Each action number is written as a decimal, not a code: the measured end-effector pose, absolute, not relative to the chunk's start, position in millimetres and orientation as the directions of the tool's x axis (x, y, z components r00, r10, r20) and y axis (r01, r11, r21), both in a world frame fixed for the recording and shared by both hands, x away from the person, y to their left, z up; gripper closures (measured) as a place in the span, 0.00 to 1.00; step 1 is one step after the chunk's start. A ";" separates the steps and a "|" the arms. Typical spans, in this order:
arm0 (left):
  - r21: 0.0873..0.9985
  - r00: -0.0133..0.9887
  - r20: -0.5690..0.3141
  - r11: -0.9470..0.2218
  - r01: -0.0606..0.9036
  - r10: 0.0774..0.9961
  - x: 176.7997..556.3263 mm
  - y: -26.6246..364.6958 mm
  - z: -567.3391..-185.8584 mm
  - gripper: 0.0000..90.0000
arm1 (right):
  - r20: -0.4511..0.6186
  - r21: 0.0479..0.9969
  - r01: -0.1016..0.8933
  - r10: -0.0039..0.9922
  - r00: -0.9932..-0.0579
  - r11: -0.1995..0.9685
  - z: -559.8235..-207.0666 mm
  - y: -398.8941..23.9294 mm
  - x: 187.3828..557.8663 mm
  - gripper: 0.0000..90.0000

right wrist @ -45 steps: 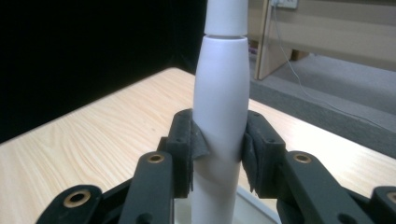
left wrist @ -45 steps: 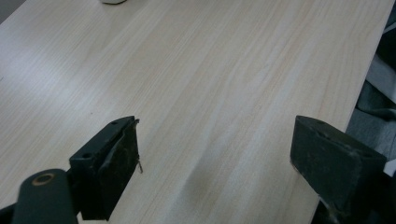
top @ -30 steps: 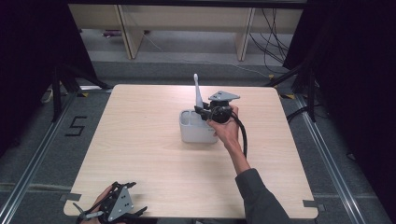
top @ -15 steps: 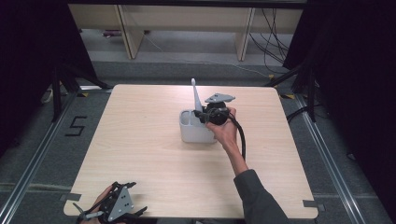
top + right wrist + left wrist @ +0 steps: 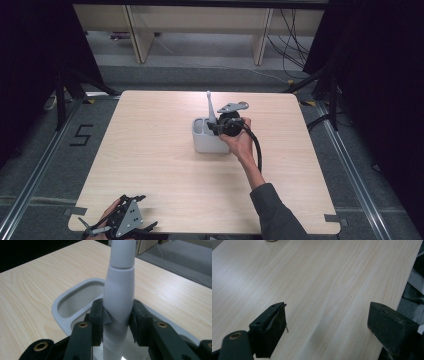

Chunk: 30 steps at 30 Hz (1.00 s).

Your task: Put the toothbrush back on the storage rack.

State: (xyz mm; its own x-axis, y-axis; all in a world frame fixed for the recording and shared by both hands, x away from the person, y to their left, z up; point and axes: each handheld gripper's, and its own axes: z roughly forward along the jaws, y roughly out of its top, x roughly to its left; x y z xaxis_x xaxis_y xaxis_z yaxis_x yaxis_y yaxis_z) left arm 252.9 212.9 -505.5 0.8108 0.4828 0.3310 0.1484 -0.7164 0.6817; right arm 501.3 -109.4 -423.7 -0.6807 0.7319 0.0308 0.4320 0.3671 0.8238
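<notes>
**Handle gripped over the holder**

The right tool clamps a white handle – upright, its lower end inside the grey holder mid-table. The left tool (near edge, jaws wide) holds nothing.

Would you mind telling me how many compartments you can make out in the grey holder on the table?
2. One open compartment sits at the holder's left end in the high view; the white handle, clamped by the right gripper, stands in the second. Any others may be hidden behind the gripper.
</notes>
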 end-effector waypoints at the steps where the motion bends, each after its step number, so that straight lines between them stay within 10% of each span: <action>1: 0.682 0.811 0.331 -0.716 0.148 0.483 252.9 212.9 -505.5 0.17 | 0.031 0.824 0.432 0.732 -0.681 0.367 -423.7 -109.4 501.3 0.74; 30: 0.680 0.811 0.334 -0.718 0.146 0.481 252.8 212.7 -505.8 0.17 | 0.057 0.822 0.450 0.736 -0.675 0.349 -424.9 -112.9 499.3 0.61</action>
State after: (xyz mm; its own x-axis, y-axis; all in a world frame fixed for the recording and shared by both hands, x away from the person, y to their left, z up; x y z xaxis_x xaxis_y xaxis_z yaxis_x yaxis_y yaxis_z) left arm 252.8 212.7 -505.8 0.8109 0.4808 0.3337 0.1462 -0.7184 0.6801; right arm 499.3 -112.9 -424.9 -0.6746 0.7360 0.0566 0.4499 0.3492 0.8220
